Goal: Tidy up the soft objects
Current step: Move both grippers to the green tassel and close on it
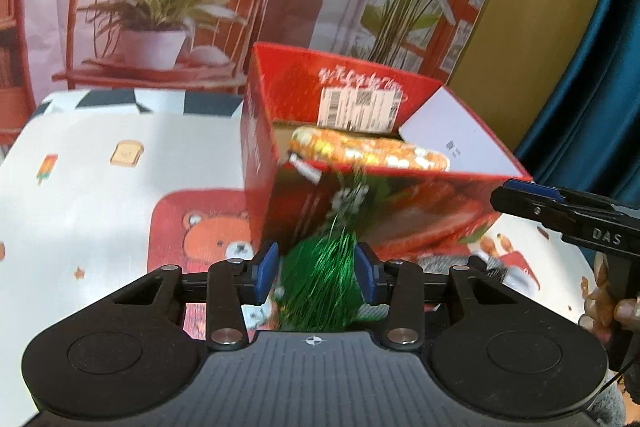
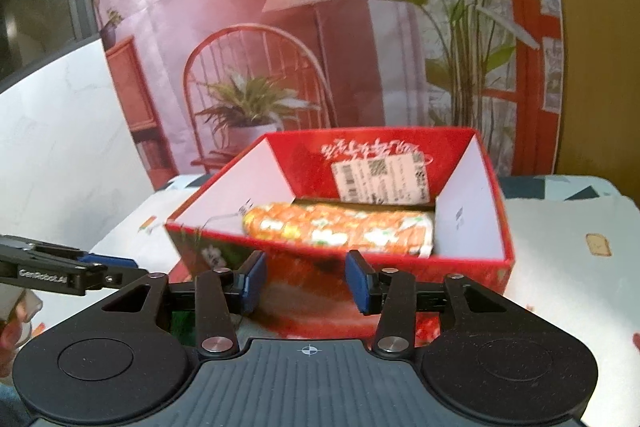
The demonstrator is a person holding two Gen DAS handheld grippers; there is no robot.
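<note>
A red cardboard box (image 1: 276, 163) stands open on the table; it also shows in the right wrist view (image 2: 472, 267). An orange patterned soft roll (image 1: 368, 149) lies inside it, also seen in the right wrist view (image 2: 340, 229). My left gripper (image 1: 316, 275) is shut on a green tassel-like soft object (image 1: 320, 287) and holds it just in front of the box's near wall. My right gripper (image 2: 306, 281) is open and empty, close to the box's front wall; its arm shows at the right of the left wrist view (image 1: 568, 211).
The table has a white cloth with cartoon prints (image 1: 100, 187) and a red bear mat (image 1: 200, 227). A printed backdrop of a chair and plants (image 1: 160, 7) stands behind. More small soft items lie at the right (image 1: 516, 259). A blue curtain (image 1: 592, 67) hangs far right.
</note>
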